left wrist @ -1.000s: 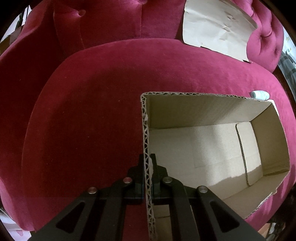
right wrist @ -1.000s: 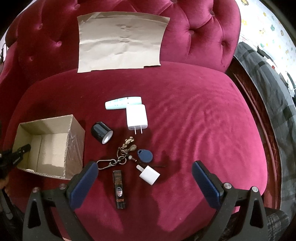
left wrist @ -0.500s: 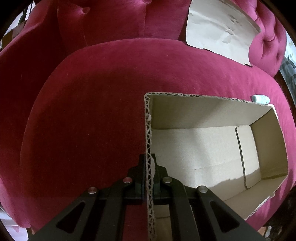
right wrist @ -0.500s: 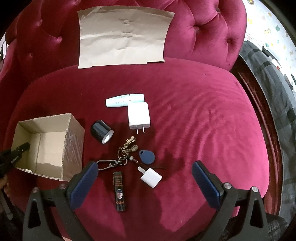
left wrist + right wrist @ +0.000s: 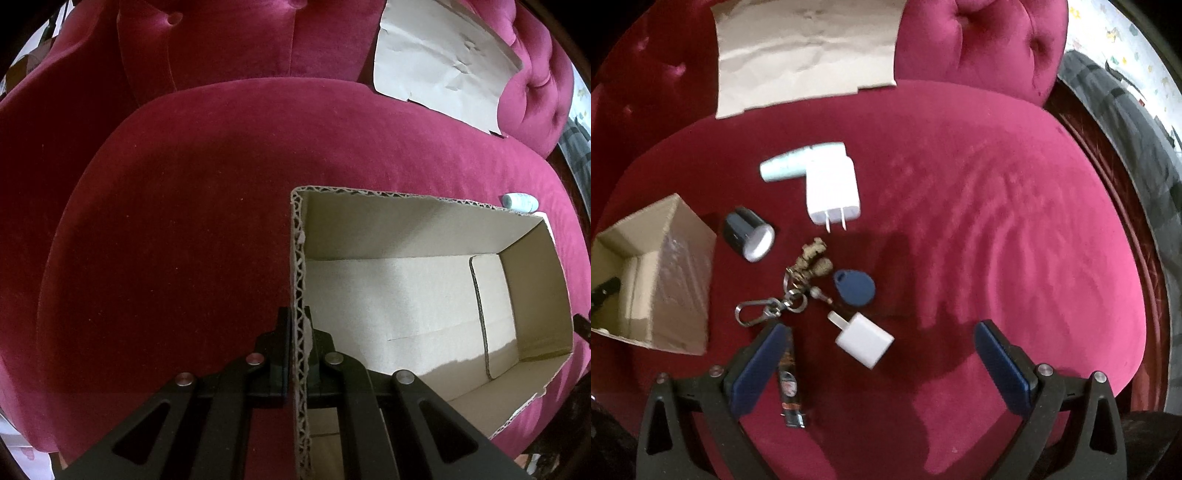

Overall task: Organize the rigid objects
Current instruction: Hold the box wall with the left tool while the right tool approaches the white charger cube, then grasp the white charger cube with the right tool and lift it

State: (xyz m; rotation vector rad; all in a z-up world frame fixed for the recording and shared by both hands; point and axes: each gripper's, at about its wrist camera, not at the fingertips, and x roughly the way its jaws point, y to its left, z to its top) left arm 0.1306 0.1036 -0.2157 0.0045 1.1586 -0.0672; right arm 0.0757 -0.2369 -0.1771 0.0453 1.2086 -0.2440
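My left gripper (image 5: 300, 332) is shut on the near wall of an open cardboard box (image 5: 406, 295) that is empty inside; the box also shows at the left of the right wrist view (image 5: 676, 273). My right gripper (image 5: 882, 354) is open above the red seat. Between its fingers lies a small white charger (image 5: 864, 339). Beyond it lie a blue key fob (image 5: 855, 288), a keyring with carabiner (image 5: 783, 295), a black cylinder (image 5: 748, 236), a big white charger (image 5: 833, 194) and a pale tube (image 5: 786, 166). A dark lighter-like stick (image 5: 790, 384) lies beside the left finger.
Everything rests on a red velvet armchair seat (image 5: 979, 221). A sheet of brown paper (image 5: 809, 51) leans on the tufted backrest; it also shows in the left wrist view (image 5: 443, 55). A dark blanket (image 5: 1126, 140) lies beyond the right edge.
My right gripper has moved forward and down toward the small objects, which now look larger. My left gripper still holds the box wall, shifted slightly.
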